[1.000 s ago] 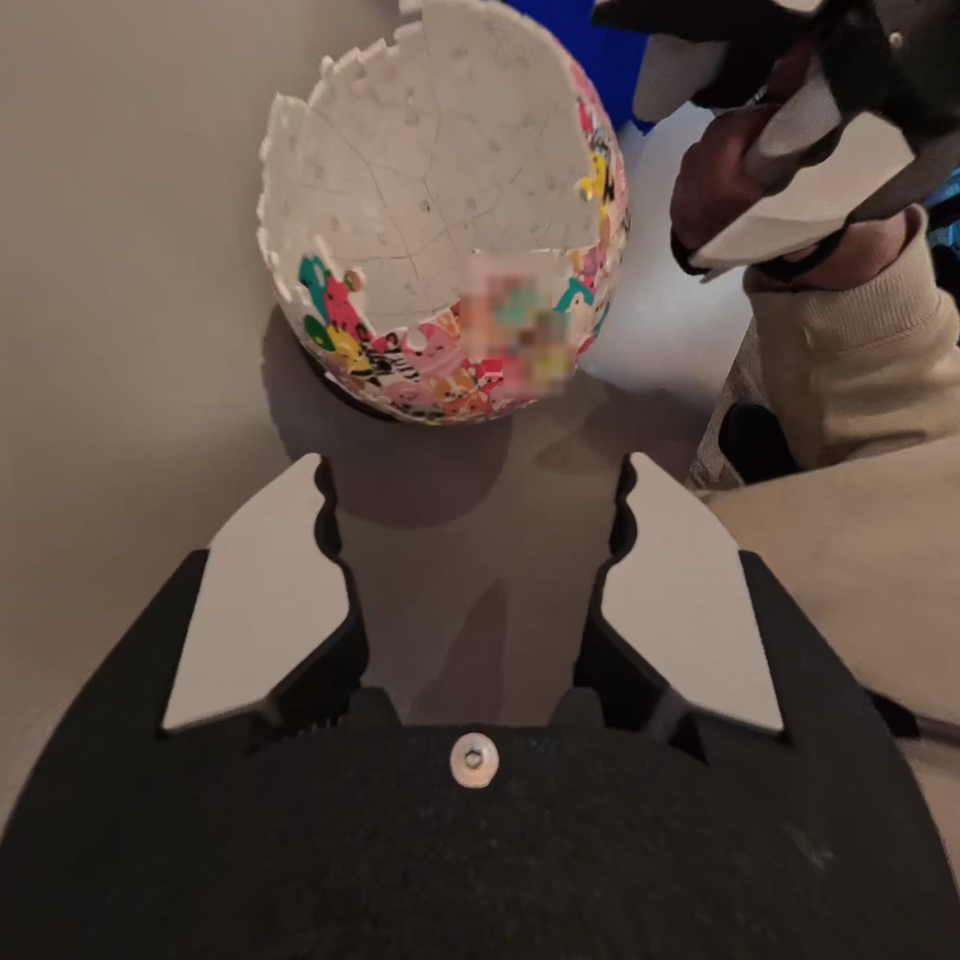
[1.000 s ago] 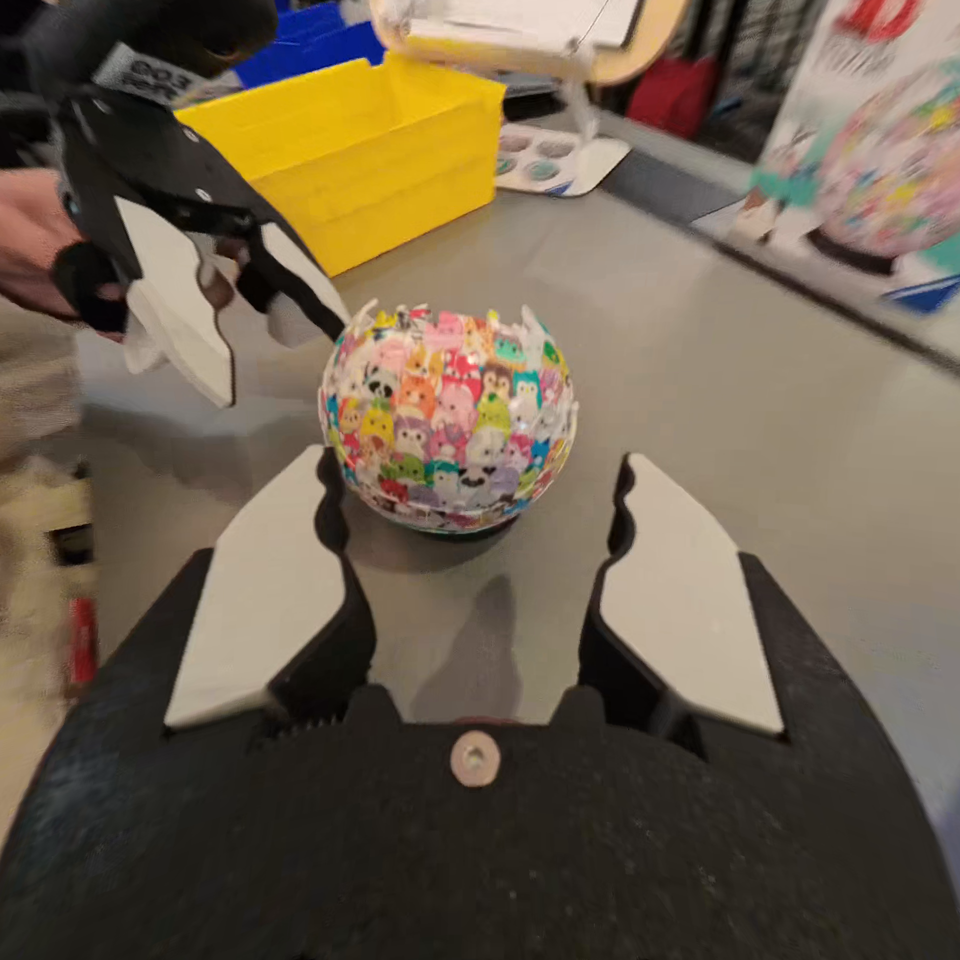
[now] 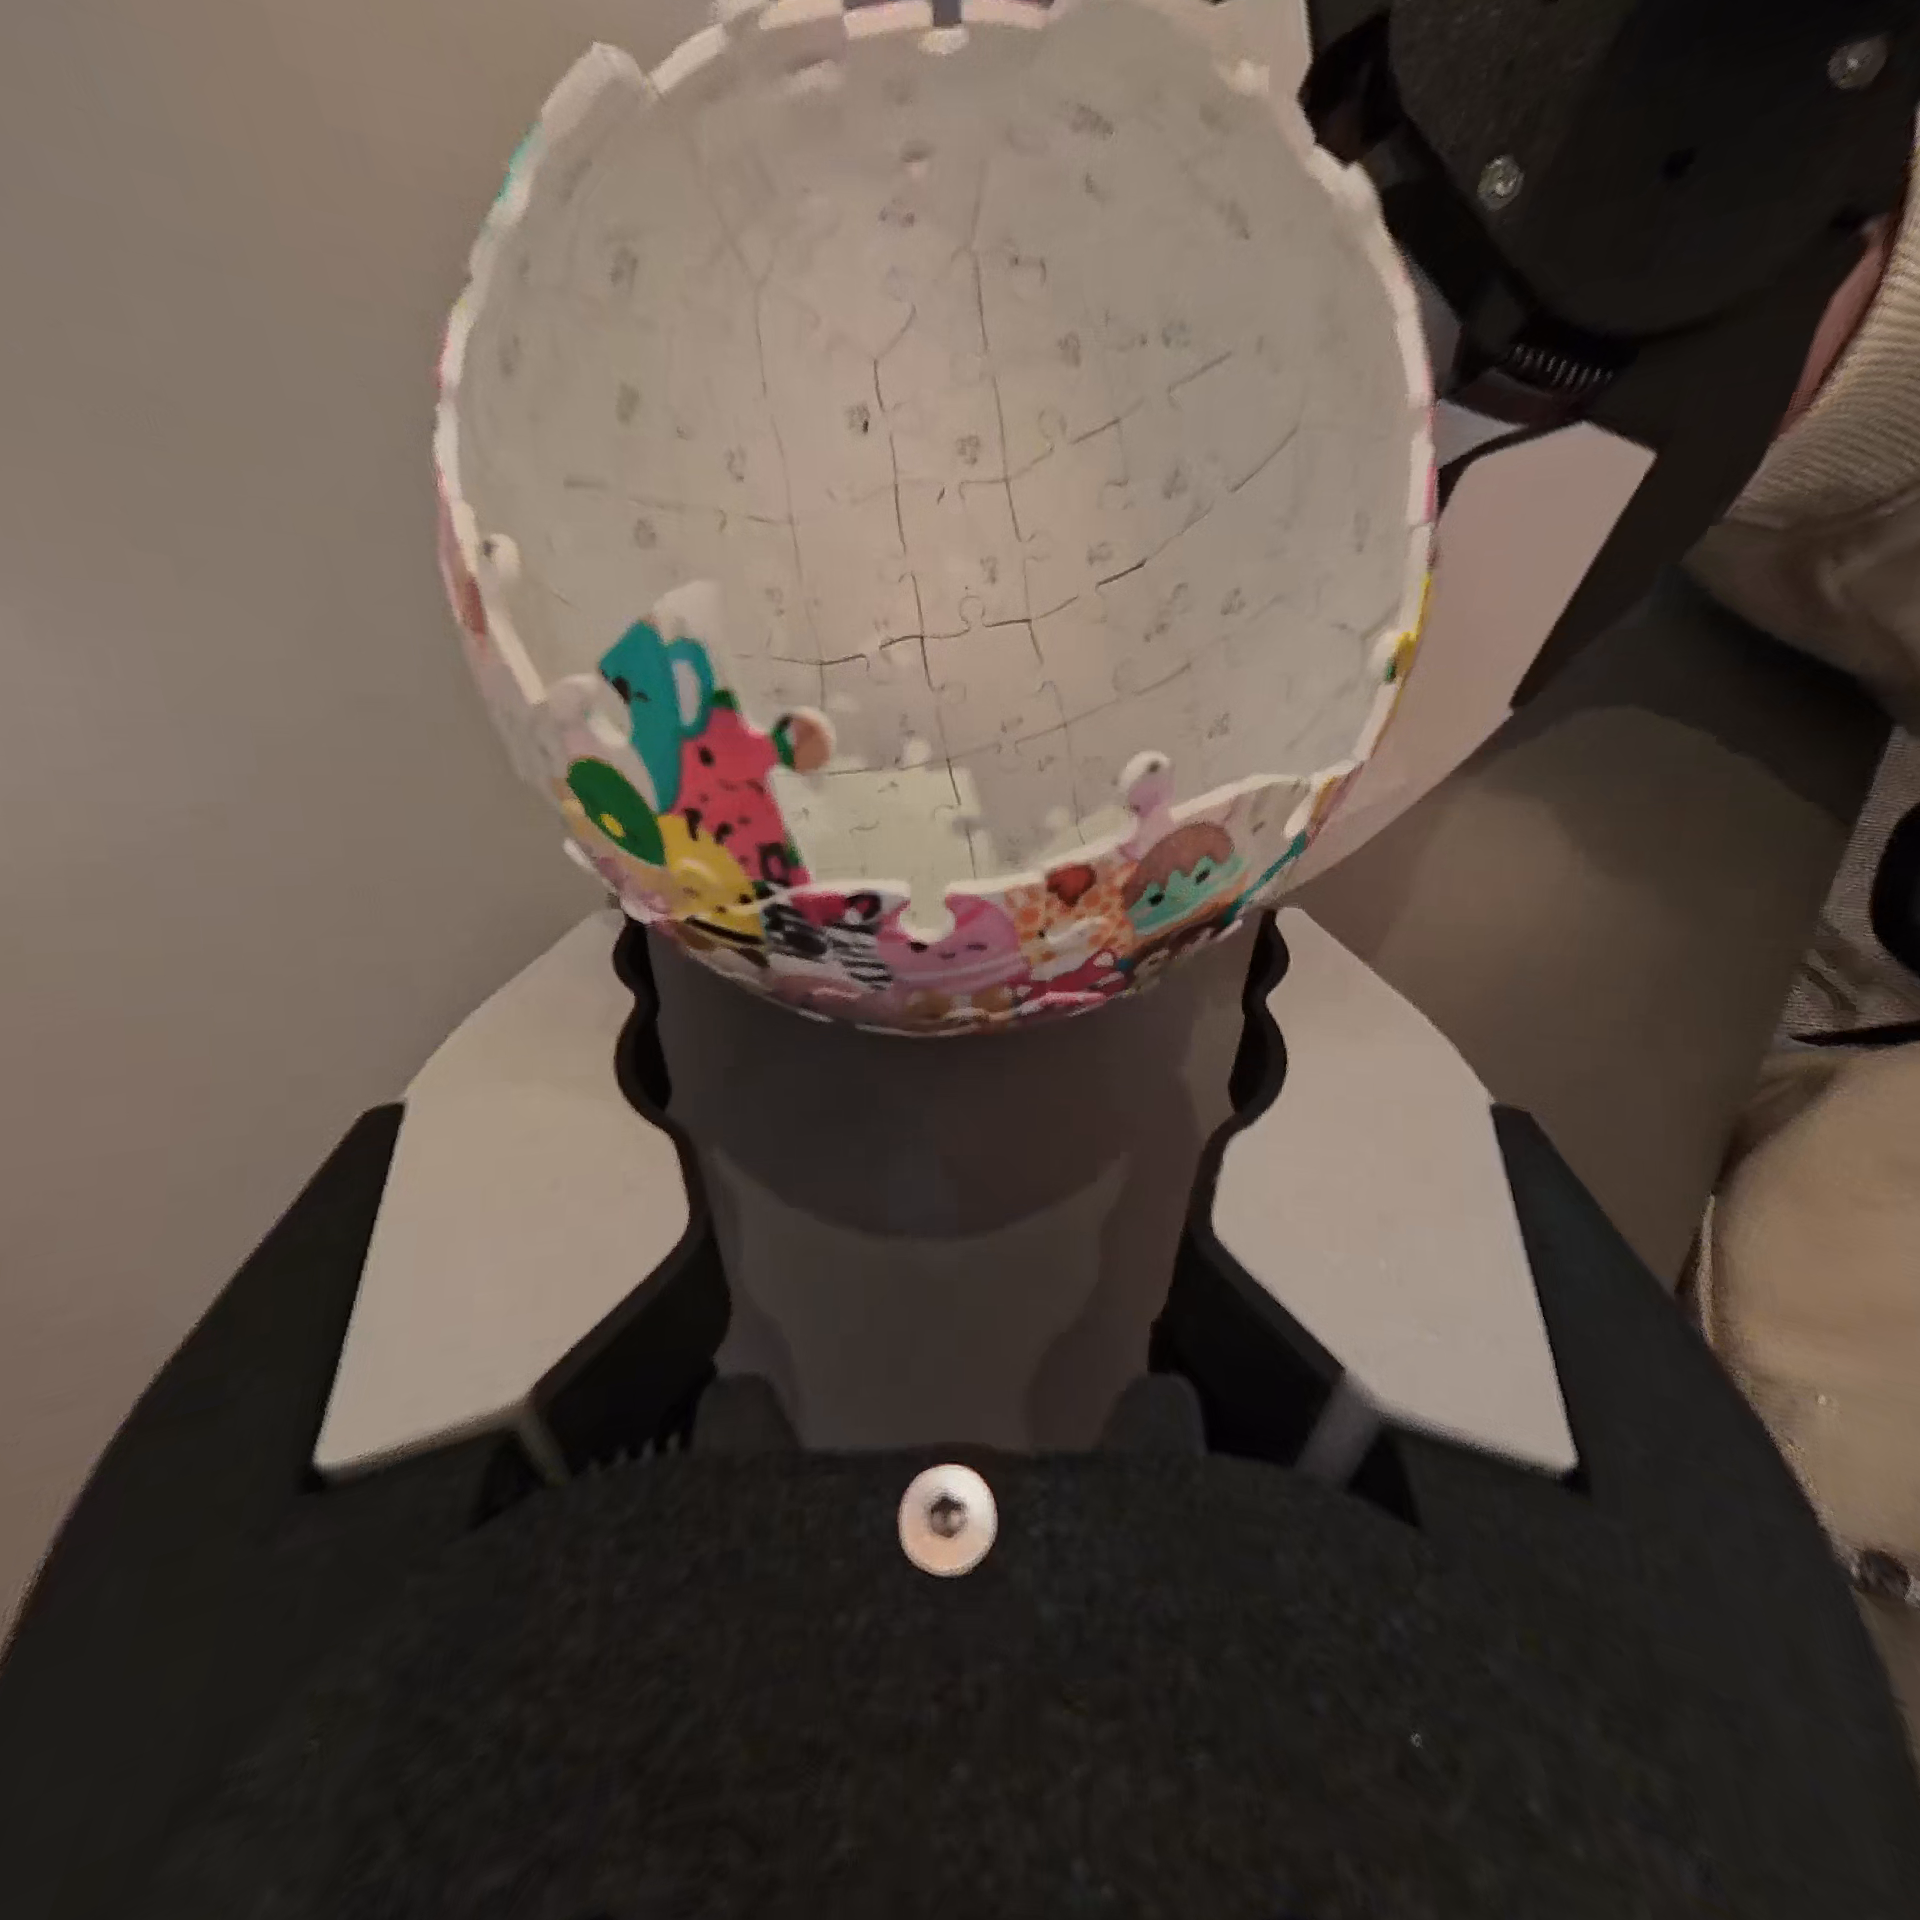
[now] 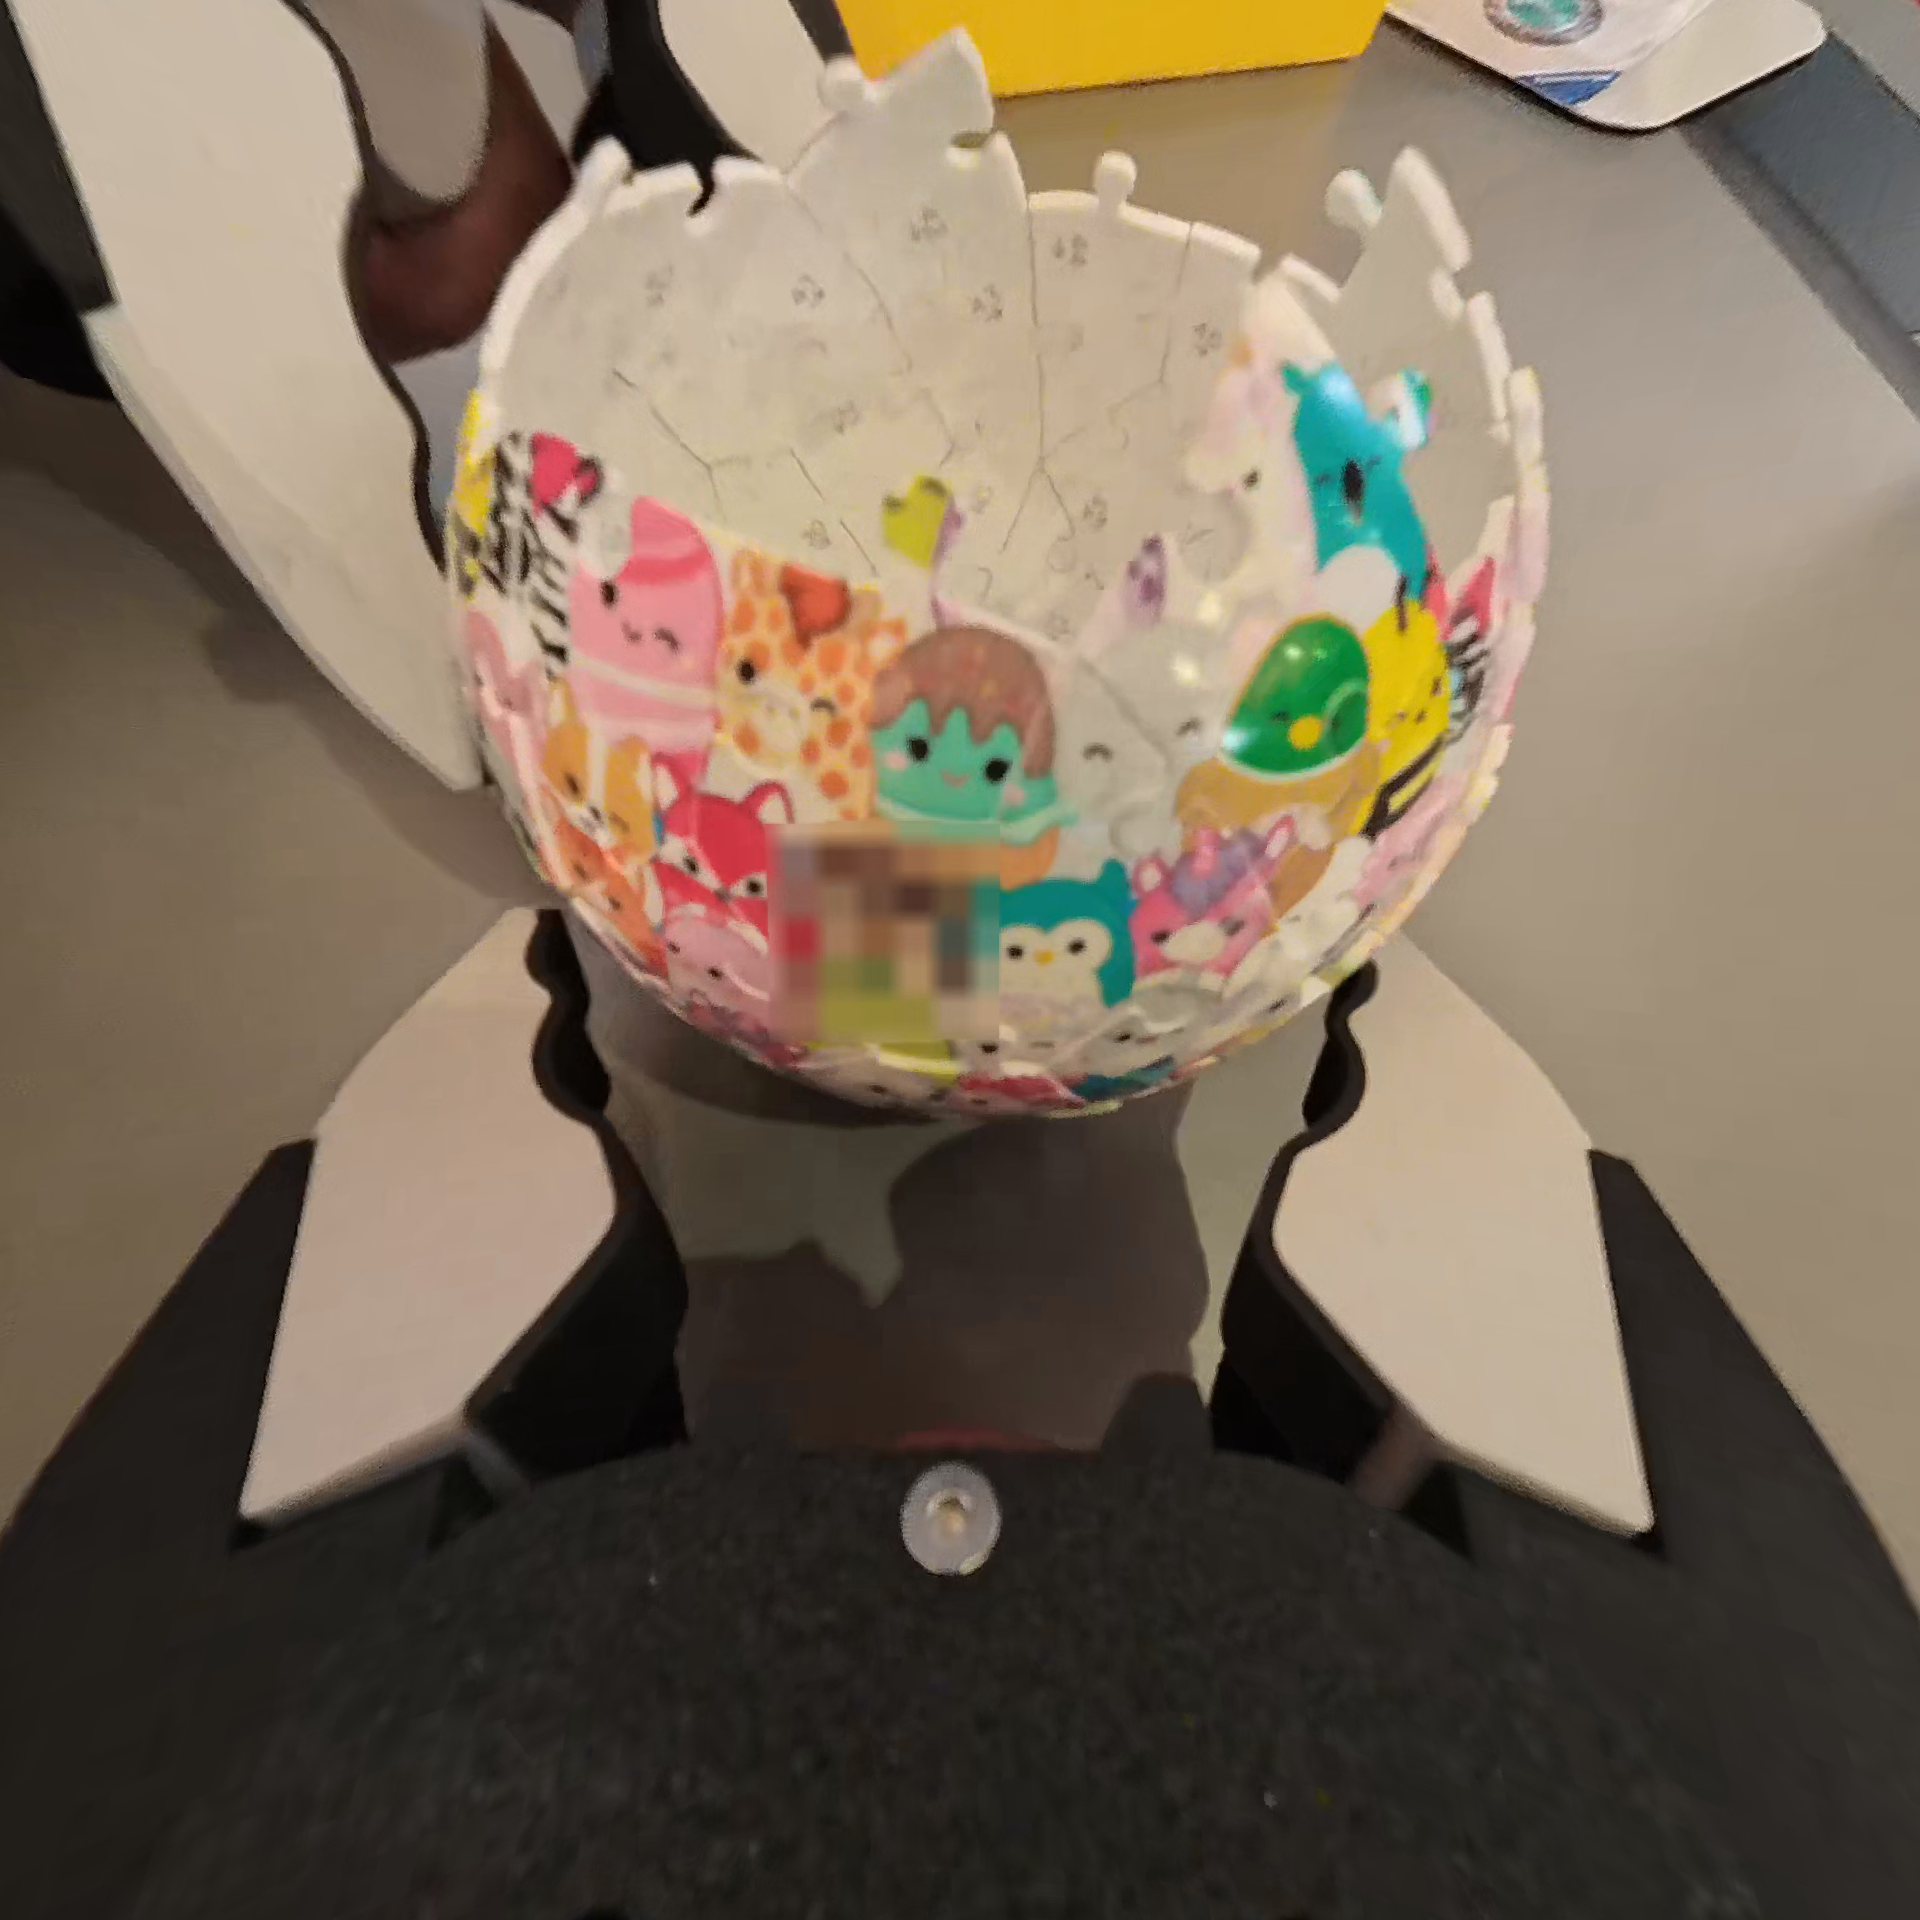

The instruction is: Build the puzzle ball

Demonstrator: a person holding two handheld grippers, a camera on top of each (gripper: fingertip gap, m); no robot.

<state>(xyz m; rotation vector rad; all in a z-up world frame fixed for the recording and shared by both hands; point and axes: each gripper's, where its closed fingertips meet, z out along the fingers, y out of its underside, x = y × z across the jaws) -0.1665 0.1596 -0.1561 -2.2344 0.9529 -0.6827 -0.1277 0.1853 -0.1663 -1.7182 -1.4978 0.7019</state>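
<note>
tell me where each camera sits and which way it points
Left wrist view: on the left gripper, aimed down along its open fingers into the white inside of the half-built colourful cartoon puzzle ball on the grey table; right gripper and a beige sleeve show.
Right wrist view: on the right gripper, open, facing the ball's printed shell; left gripper beyond, yellow plastic bin behind.
Shared: the ball, from opposite sides.
</note>
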